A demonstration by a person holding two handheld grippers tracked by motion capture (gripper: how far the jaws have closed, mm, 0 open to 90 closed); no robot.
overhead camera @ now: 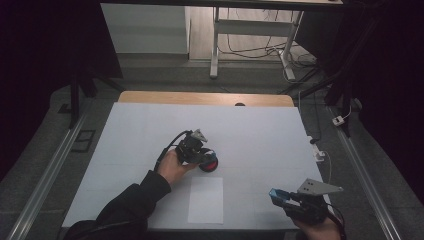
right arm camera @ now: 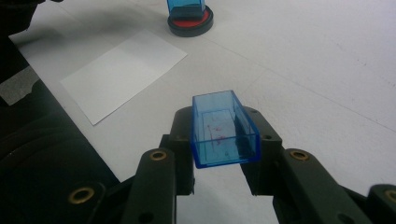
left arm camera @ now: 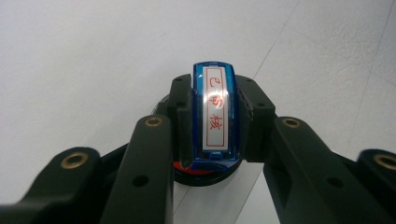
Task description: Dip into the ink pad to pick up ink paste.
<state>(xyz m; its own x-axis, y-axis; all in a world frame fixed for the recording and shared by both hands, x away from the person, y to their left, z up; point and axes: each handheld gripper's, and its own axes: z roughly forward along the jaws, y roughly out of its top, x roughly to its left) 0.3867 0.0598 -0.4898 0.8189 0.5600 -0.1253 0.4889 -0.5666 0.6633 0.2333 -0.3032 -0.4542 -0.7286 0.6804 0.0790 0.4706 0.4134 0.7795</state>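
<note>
Your left hand (overhead camera: 172,167) reaches to mid-table, tilting the left gripper (overhead camera: 196,150) down over the red ink pad (overhead camera: 209,164). Its jaws are clamped on the blue stamp (left arm camera: 215,112), whose label with red characters faces the camera; the stamp's base hides most of the pad beneath. Your right hand (overhead camera: 315,230), cut off by the frame's bottom edge, holds the right gripper (overhead camera: 286,198) near the white table's (overhead camera: 260,130) front right corner, jaws pinching the clear blue stamp cap (right arm camera: 223,128), red-smeared inside. A white paper sheet (overhead camera: 206,200) lies between your hands.
</note>
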